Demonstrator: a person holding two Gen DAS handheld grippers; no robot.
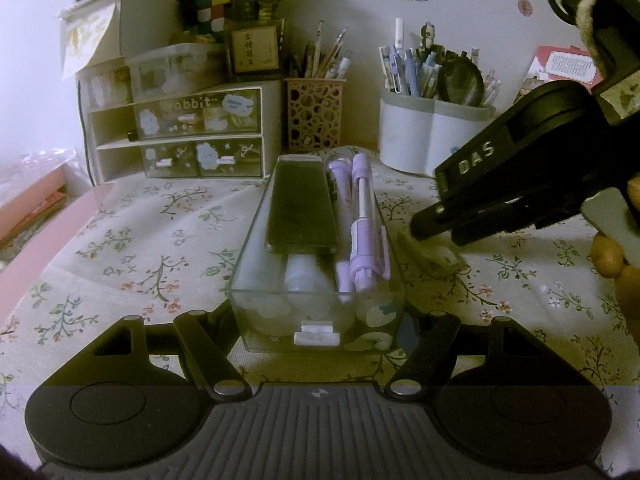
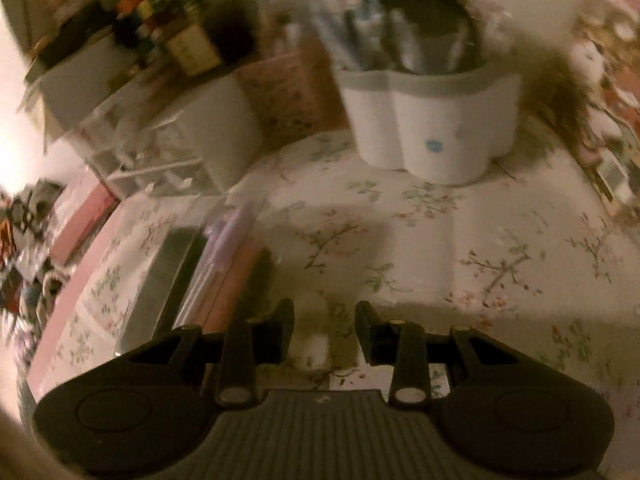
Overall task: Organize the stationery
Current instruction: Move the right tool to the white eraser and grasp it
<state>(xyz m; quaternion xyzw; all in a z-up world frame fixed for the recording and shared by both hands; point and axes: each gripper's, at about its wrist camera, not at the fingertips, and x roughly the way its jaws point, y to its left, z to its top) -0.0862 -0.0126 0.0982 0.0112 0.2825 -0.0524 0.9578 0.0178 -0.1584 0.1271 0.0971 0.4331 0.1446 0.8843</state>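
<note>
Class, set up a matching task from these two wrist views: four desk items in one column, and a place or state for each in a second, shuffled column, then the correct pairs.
Column 1
1. clear drawer
2. purple pen
3. small white item
4. white pen holder

Column 2
A. lying inside the drawer, beside a dark flat case
B. standing at the back, full of pens
C. held between the left gripper's fingers
D. on the floral tablecloth, between the right gripper's open fingers

Pairs: 1-C, 2-A, 3-D, 4-B
</note>
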